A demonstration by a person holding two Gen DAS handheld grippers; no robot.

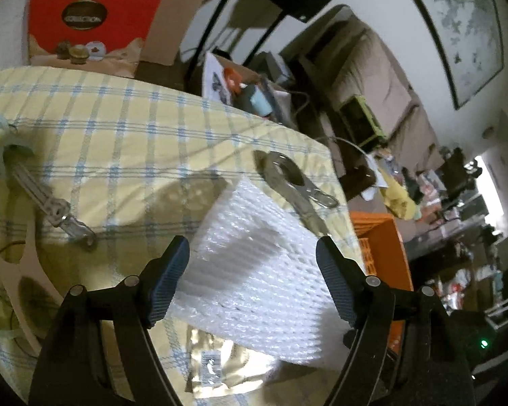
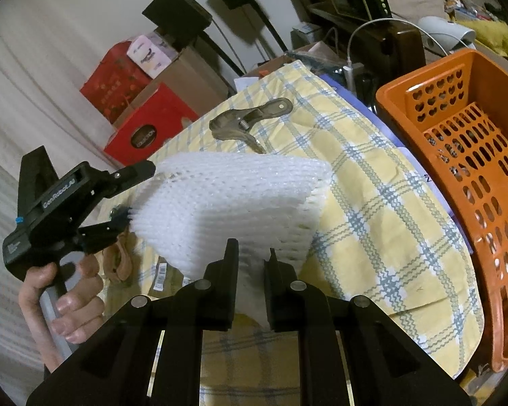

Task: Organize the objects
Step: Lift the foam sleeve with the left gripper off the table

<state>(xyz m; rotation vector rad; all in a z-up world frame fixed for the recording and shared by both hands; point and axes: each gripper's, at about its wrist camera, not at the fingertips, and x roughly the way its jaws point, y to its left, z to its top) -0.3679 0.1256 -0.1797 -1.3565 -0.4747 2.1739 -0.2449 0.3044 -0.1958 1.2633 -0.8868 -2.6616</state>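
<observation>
A white foam net sheet (image 2: 240, 199) is lifted above the yellow checked cloth (image 2: 372, 203). My right gripper (image 2: 252, 258) is shut on its near edge. My left gripper (image 1: 254, 274) is open, and the sheet (image 1: 254, 253) passes between its fingers without being pinched. In the right wrist view the left gripper (image 2: 139, 196), held by a hand (image 2: 67, 304), straddles the sheet's left edge. A metal spring clamp (image 1: 294, 182) lies on the cloth beyond the sheet, and it also appears in the right wrist view (image 2: 250, 118).
An orange perforated basket (image 2: 457, 169) stands at the cloth's right edge. A clear plastic clip (image 1: 50, 203), a wooden cut-out piece (image 1: 27, 270) and a gold packet (image 1: 220, 365) lie on the cloth. Red boxes (image 1: 91, 23) and cardboard stand behind.
</observation>
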